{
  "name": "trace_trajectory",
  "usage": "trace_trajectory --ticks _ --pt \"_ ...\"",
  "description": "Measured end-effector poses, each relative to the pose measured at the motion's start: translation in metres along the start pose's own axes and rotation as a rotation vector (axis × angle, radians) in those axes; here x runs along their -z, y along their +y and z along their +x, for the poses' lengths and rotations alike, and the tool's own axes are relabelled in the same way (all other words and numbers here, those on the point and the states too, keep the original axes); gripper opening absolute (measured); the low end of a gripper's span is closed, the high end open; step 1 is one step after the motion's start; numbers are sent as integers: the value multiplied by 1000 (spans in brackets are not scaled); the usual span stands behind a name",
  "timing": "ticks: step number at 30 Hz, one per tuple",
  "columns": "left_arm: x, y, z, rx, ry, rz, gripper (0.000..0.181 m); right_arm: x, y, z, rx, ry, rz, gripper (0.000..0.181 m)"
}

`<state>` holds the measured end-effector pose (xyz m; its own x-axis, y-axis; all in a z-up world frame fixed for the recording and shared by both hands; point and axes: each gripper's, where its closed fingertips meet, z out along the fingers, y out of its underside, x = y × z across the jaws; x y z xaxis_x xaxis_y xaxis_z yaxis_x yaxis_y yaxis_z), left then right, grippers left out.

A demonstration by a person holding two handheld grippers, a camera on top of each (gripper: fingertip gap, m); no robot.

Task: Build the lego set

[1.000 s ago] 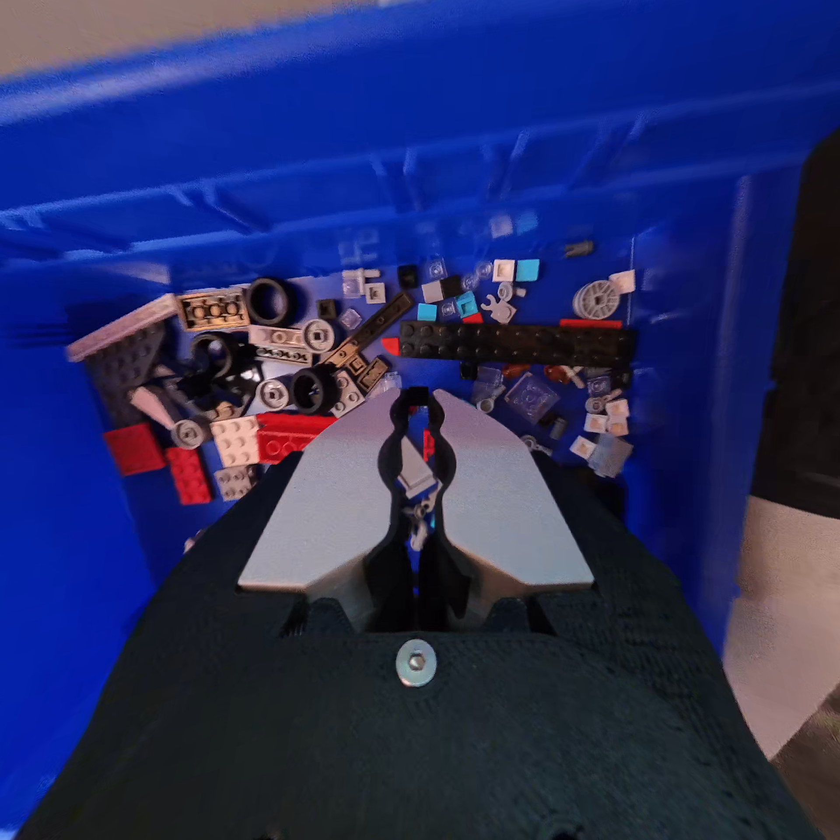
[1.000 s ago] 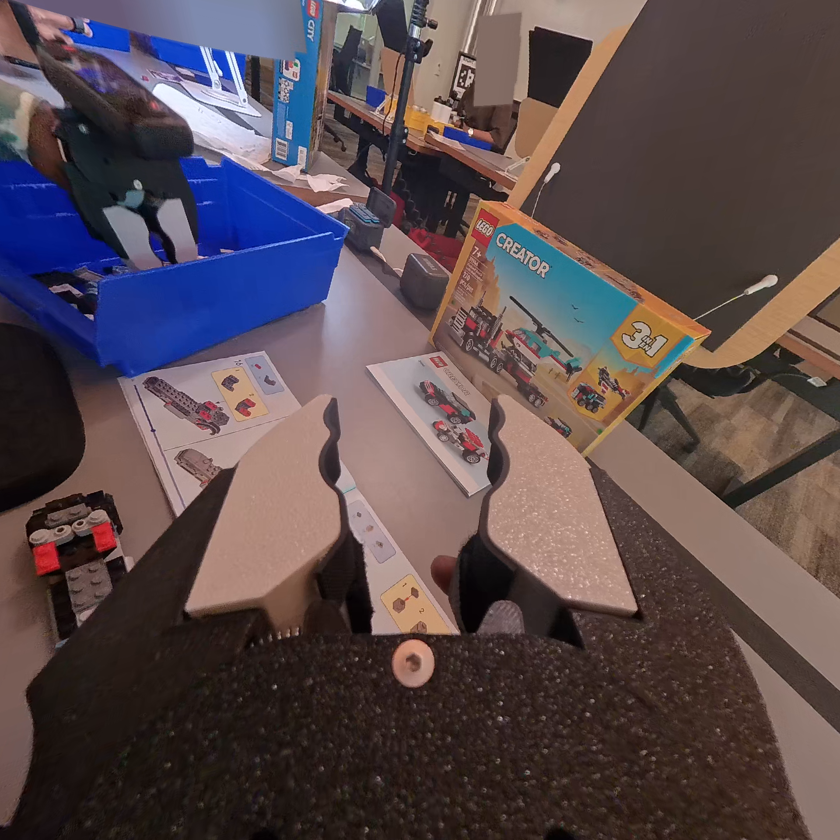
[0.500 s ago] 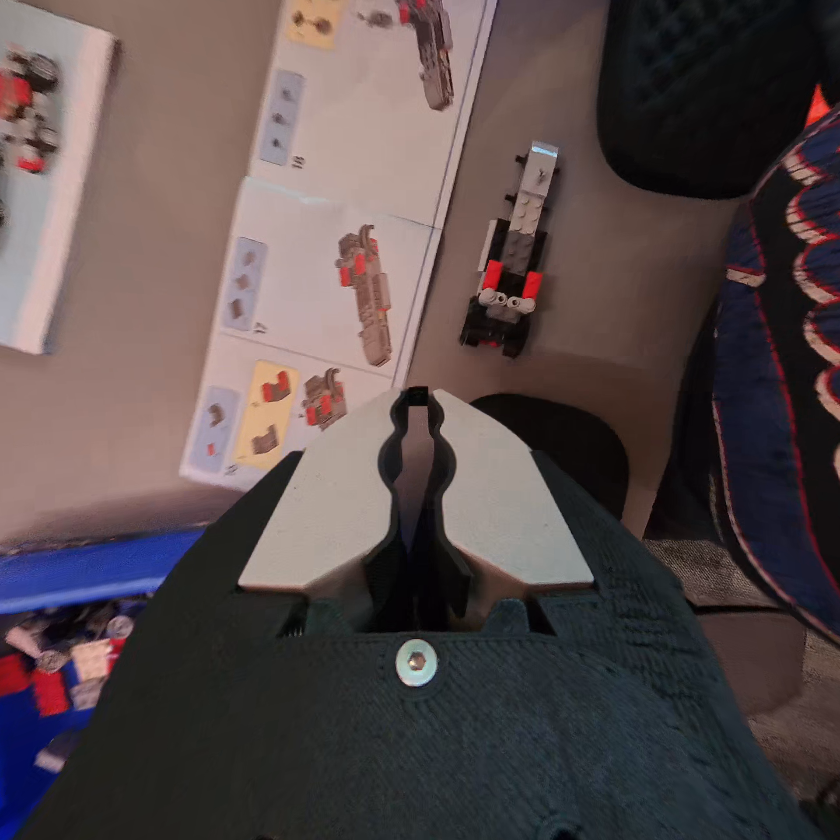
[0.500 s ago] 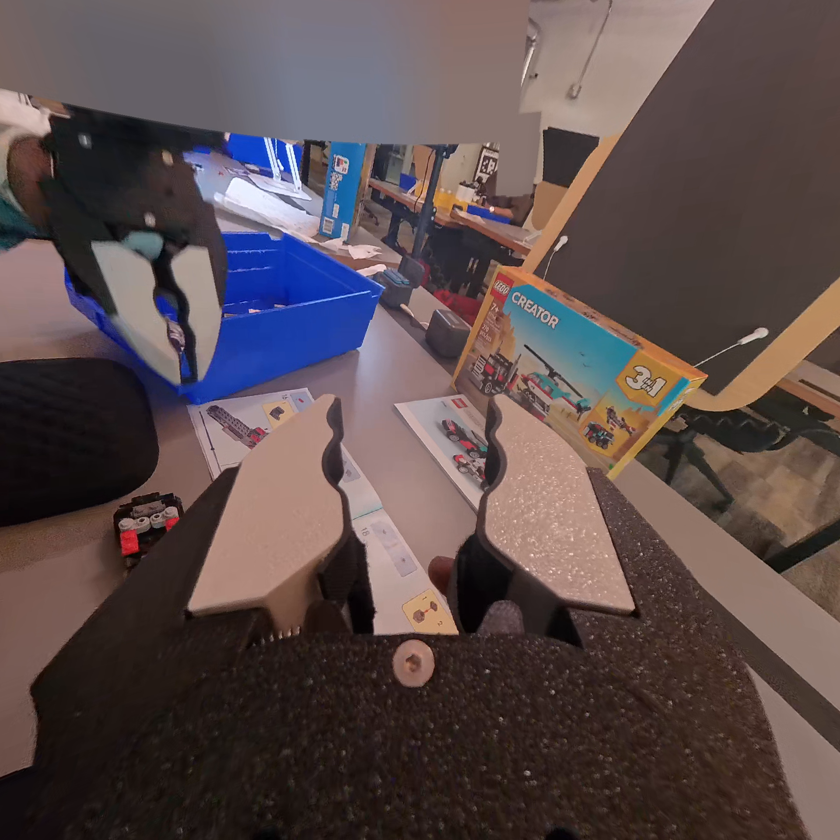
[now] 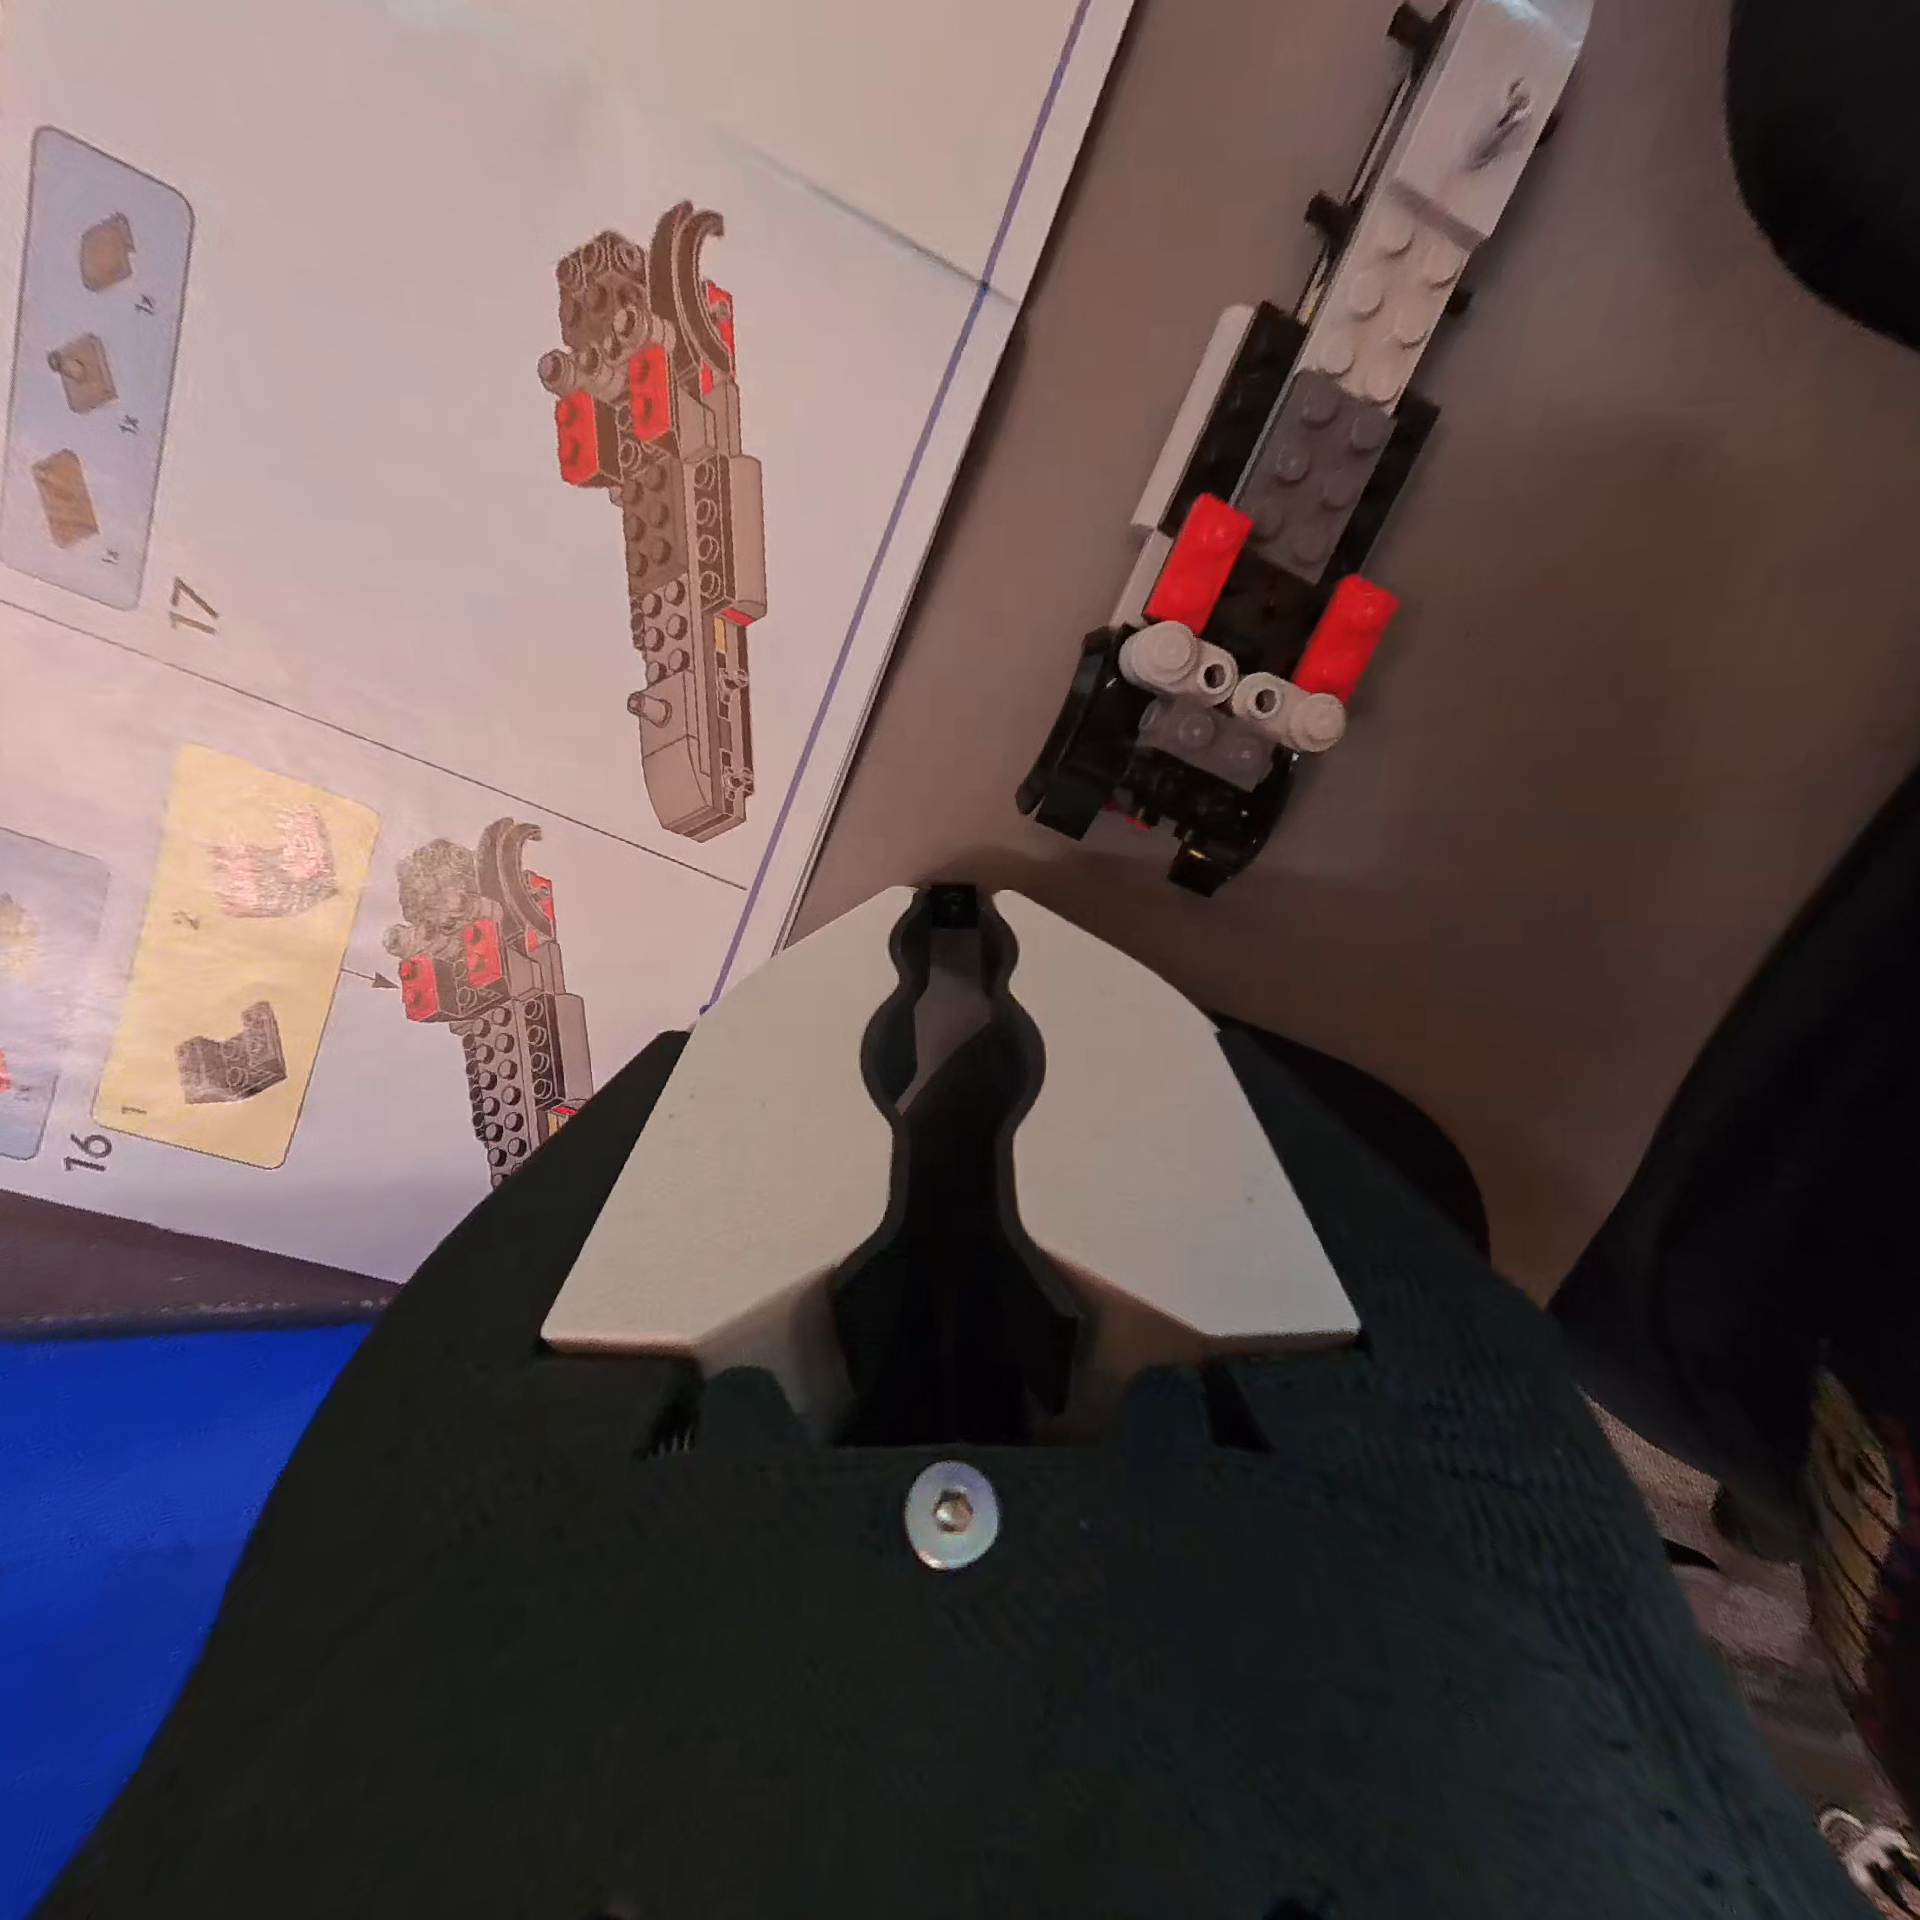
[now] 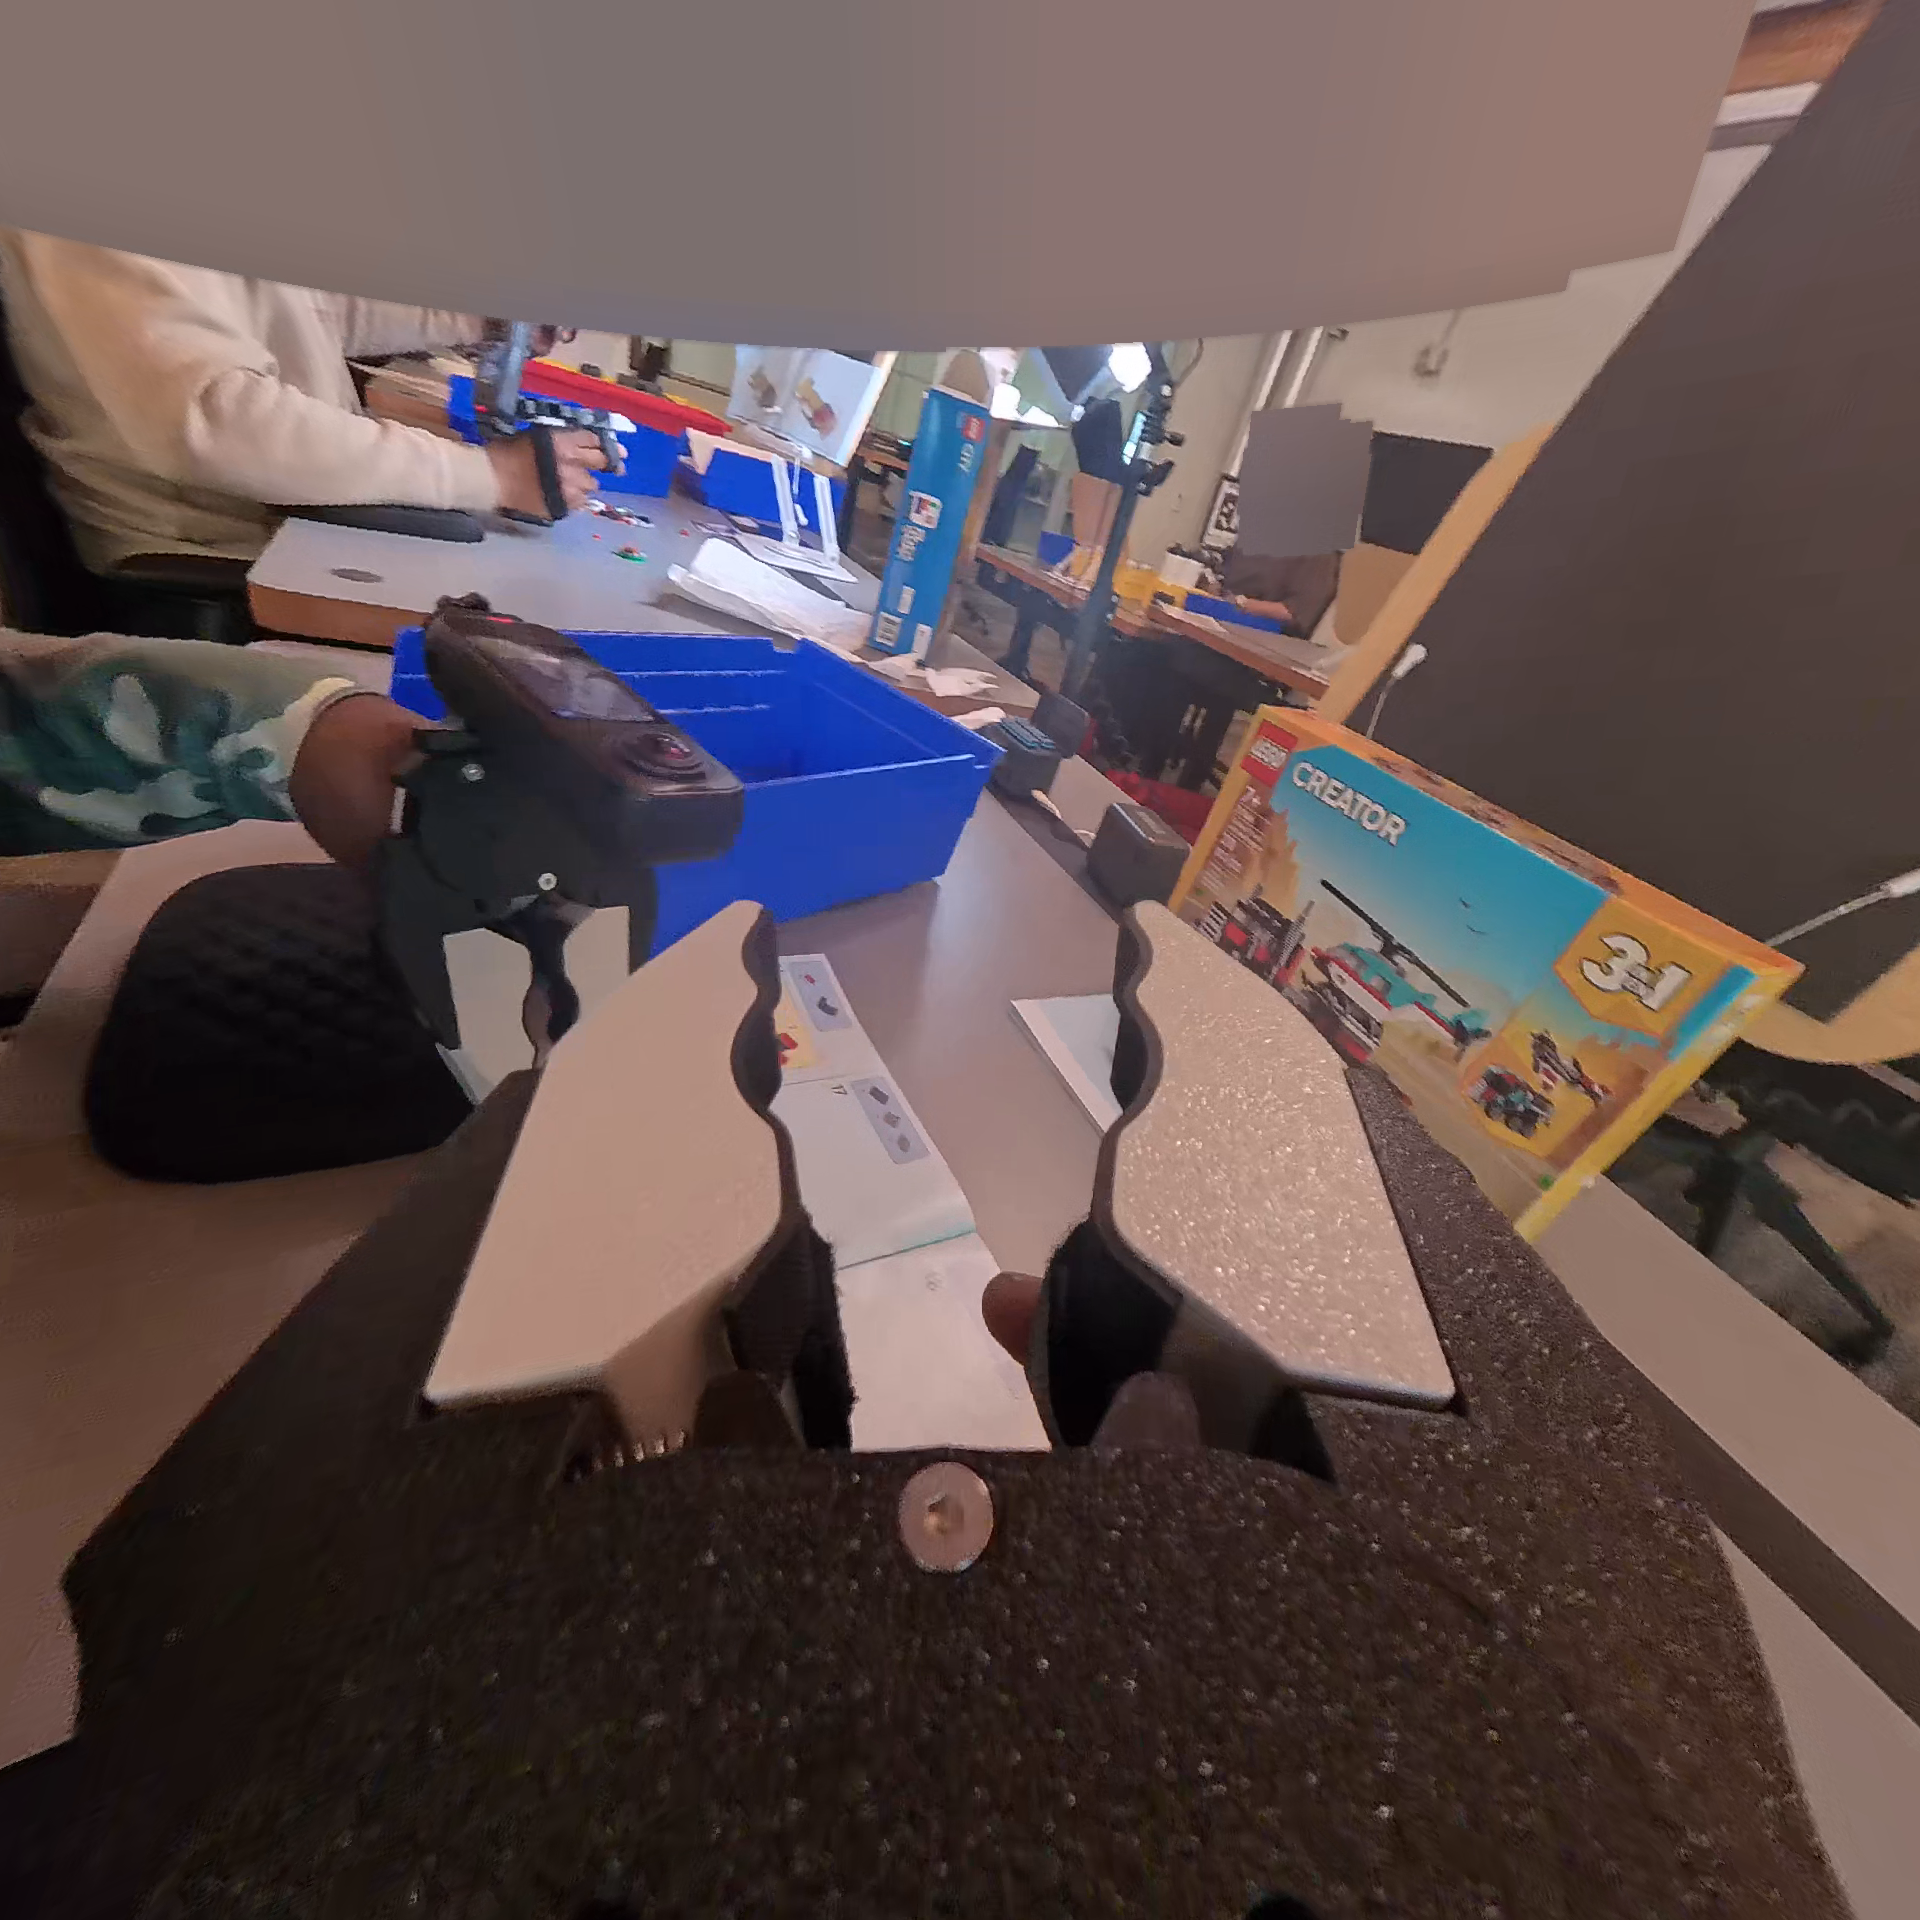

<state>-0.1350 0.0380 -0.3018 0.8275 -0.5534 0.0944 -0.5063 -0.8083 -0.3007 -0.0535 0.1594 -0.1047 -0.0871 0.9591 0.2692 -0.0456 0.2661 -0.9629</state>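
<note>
**Small black piece heads for half-built truck**

At lower centre of the left wrist view, the left gripper [image 5: 951, 914] is clamped on a tiny black piece [image 5: 950, 906], only its top edge showing between the tips. Such a piece is judged light, stiff and slick, easily flicked out if the pinch slackens or twists.

Just beyond, right of centre, the partly built model [image 5: 1262, 561] lies on the grey table [image 5: 1621, 644]: a black chassis with two red bricks, pale grey round pieces at the near end and a light grey studded strip running to the upper right. It is rigid but likely to shed parts under sideways force; the long chassis sides look the safest hold.

The open instruction booklet [image 5: 436, 540] fills the upper left, a blue bin [image 5: 156, 1507] the lower left.

In the right wrist view, the right gripper [image 6: 940, 935] hangs spread and empty at centre; the set's box [image 6: 1475, 956] stands at far right.
</note>
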Motion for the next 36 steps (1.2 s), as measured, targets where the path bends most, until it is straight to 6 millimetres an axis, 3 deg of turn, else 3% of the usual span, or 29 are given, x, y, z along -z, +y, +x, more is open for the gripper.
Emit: trace_trajectory --ticks 5,15,19,24,30,36 --pt "2 -2 2 -3 5 19 19 4 -7 -8 35 -38 55 62" --pt "7 -1 3 17 19 46 27 31 -30 3 25 25 260 59" --pt "25 -14 2 16 -7 182 27 41 -31 17 37 117 292 55" --pt "68 -26 -4 90 -58 433 27 54 -33 31 10 199 359 50" --pt "106 3 -5 171 -81 460 27 60 -35 37 -30 212 400 45" --pt "130 49 -34 300 -233 414 27 60 -33 44 -58 244 391 41"
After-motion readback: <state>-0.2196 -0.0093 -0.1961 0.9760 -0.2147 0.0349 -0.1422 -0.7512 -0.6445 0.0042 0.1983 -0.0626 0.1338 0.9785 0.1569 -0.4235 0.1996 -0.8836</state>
